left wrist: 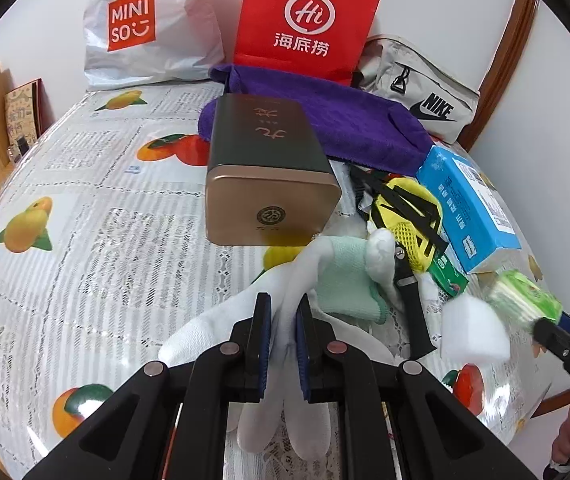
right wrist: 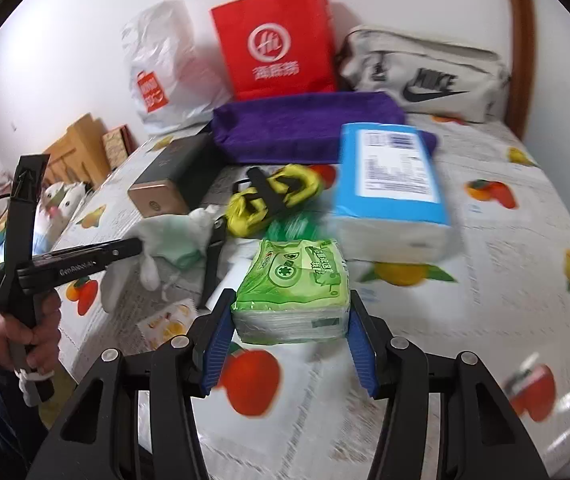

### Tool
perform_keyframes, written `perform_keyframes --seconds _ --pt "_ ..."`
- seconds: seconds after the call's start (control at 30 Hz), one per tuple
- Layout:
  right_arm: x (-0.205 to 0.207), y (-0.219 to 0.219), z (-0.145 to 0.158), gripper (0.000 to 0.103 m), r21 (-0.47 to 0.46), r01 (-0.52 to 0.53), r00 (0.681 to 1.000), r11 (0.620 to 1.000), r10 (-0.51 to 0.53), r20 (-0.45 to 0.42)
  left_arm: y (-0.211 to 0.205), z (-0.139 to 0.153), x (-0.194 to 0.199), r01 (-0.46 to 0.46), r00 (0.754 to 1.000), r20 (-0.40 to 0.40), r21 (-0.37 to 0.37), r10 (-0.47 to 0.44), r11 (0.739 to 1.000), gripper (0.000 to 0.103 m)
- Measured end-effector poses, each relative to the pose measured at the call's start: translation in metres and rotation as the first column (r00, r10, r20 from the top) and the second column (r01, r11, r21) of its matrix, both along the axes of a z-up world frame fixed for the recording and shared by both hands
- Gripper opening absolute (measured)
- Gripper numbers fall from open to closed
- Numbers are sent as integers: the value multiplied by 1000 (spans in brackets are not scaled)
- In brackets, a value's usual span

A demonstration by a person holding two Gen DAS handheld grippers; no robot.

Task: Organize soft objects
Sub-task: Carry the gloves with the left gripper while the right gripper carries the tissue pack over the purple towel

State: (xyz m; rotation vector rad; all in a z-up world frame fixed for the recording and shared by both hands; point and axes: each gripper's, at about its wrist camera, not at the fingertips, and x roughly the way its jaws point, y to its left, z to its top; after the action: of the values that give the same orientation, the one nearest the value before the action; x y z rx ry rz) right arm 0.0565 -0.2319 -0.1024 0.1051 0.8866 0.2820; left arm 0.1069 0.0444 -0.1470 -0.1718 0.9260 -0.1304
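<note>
Between left fingers [left wrist: 269, 320]: white glove [left wrist: 285, 304] | between right fingers [right wrist: 221, 336]: green tissue pack [right wrist: 291, 292]

Both cameras sit just behind their own gripper, looking down and forward across the table [left wrist: 85, 208] toward the wall. The left view is close over the tin [left wrist: 269, 176]. The right view looks from further right and sees the left gripper [right wrist: 133, 246] at its left edge. Both share the red bag [left wrist: 305, 16], towel [right wrist: 305, 124] and blue pack [right wrist: 389, 168].
</note>
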Motion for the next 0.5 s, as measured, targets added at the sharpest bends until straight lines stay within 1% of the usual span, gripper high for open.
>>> perform_keyframes --seconds 0.07,0.13,0.27,0.33,0.4,0.5 --pt "-5 -13 -1 53 9 29 1000 1000 -29 0 0 3 -2 -8 1000 5 6 8 1000 11" --pt "-8 -25 -7 53 -6 66 998 998 -66 -6 1 6 -5 -15 1000 14 9 15 1000 11" --pt "-9 -43 -21 53 -16 118 993 993 -119 -25 4 15 -11 -27 999 27 10 27 1000 10" --pt "-6 -48 -31 53 -7 127 991 992 -127 -46 5 21 -14 -26 999 33 3 26 1000 10" --pt "-4 -49 -38 53 -17 128 990 992 -129 -58 5 30 -17 -22 999 48 0 22 1000 10" --pt "-6 -49 -36 52 -9 128 991 992 -128 -47 5 45 -21 -25 997 79 5 25 1000 10"
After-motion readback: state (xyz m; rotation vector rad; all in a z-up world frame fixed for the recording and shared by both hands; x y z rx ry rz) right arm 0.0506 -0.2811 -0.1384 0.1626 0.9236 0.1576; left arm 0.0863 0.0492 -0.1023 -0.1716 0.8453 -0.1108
